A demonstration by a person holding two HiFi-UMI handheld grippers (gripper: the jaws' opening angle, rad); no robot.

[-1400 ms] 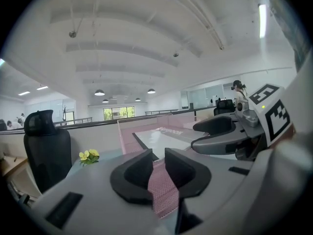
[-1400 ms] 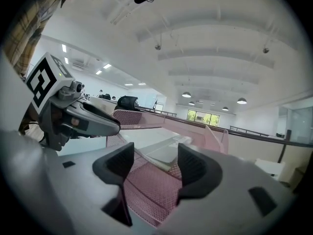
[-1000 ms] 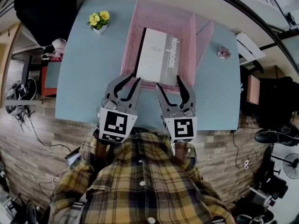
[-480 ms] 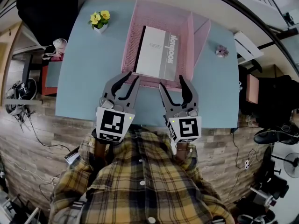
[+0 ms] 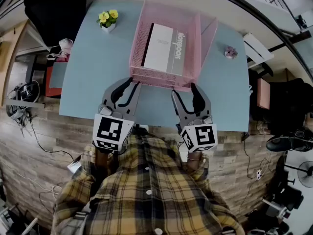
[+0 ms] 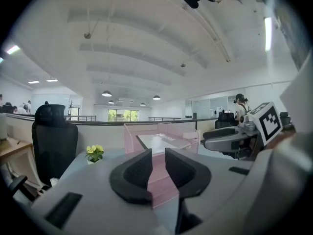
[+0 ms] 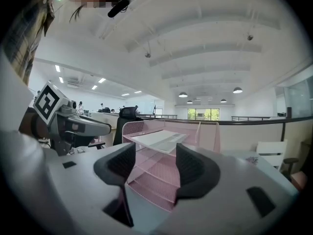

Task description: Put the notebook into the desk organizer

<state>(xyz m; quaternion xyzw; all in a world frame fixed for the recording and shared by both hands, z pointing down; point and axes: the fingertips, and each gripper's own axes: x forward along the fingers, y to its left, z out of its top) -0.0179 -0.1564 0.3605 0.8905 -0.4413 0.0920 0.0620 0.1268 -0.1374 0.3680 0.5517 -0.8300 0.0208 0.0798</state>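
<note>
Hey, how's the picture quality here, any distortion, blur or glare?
Head view: strong fisheye bows the table edges; even light, notebook sharp. Left gripper view: dark round vignette, ceiling light glares at upper right. Right gripper view: same vignette, no glare, organizer sharp.

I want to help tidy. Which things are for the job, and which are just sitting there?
For the job: notebook, pink desk organizer.
Just sitting there: yellow flowers, small pink ornament, black chair.

Left tool (image 5: 133,82) slightly parted, empty; right tool (image 5: 184,89) wider, jaws closing, empty; both side by side.
</note>
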